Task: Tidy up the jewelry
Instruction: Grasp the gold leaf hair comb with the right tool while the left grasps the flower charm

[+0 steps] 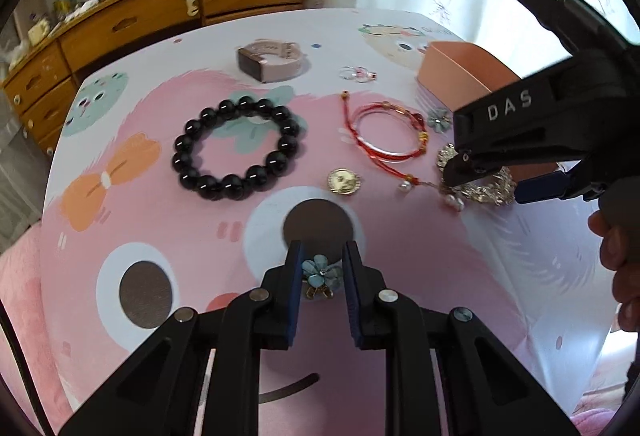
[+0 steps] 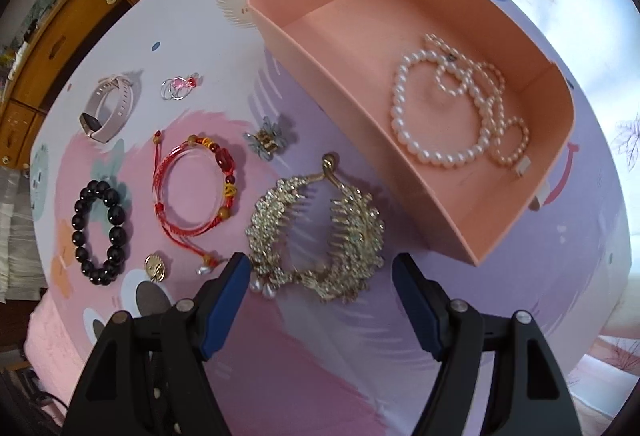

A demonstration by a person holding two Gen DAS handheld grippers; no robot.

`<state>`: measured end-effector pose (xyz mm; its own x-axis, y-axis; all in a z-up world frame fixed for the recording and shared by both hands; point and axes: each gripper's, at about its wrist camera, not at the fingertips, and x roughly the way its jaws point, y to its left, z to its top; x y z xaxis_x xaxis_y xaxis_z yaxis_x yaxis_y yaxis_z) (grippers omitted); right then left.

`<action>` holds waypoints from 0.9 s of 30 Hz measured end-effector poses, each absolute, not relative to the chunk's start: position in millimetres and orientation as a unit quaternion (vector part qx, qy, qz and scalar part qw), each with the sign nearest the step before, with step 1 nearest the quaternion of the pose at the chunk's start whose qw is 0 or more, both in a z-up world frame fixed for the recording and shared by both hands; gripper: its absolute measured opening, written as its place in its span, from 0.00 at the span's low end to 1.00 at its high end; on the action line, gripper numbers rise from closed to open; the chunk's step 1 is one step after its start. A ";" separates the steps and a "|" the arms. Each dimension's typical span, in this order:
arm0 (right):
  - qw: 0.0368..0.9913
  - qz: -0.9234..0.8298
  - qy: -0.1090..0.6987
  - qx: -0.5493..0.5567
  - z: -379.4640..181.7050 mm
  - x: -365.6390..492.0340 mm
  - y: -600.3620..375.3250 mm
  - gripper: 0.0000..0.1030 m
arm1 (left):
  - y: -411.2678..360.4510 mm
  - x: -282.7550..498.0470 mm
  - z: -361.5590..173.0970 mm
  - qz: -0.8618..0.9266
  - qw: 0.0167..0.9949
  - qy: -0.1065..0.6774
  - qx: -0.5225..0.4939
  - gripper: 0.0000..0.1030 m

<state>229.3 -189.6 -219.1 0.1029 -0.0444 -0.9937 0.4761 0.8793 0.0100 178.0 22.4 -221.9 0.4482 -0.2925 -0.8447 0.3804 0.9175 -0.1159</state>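
A small blue flower clip [image 1: 320,273] sits between the pads of my left gripper [image 1: 322,256], which is shut on it just above the pink cartoon tablecloth [image 1: 160,204]. My right gripper [image 2: 320,264] stands open, pointing down over a gold rhinestone hair comb [image 2: 316,228] with nothing touching its pads. It also shows in the left wrist view as the right gripper [image 1: 484,184] above the comb [image 1: 490,192]. The peach box [image 2: 320,76] holds pearl strands [image 2: 440,108].
Loose on the cloth lie a black bead bracelet [image 1: 238,148], a red cord bracelet [image 1: 384,134], a gold coin pendant [image 1: 343,181], a watch band [image 1: 272,62], rings [image 1: 358,74] and a second flower clip [image 1: 439,119]. Wooden drawers [image 1: 160,12] stand behind; a hand [image 1: 620,256] at right.
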 end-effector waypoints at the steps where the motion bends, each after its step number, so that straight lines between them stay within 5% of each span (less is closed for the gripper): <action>1: 0.725 -0.183 0.645 0.156 -219.1 231.8 -187.5 0.72 | 26.0 178.6 -221.5 -0.195 0.850 0.488 0.039 0.17; 27: 0.761 -0.157 0.627 0.061 -214.2 222.0 -148.2 0.69 | 56.4 179.0 -203.3 -0.162 0.864 0.476 -0.005 0.17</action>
<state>222.0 -148.2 -214.2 0.1644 -0.1625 -0.9729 0.3156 0.9432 -0.1042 179.0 56.4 -203.3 0.4944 -0.2851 -0.8211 0.2754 0.9474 -0.1631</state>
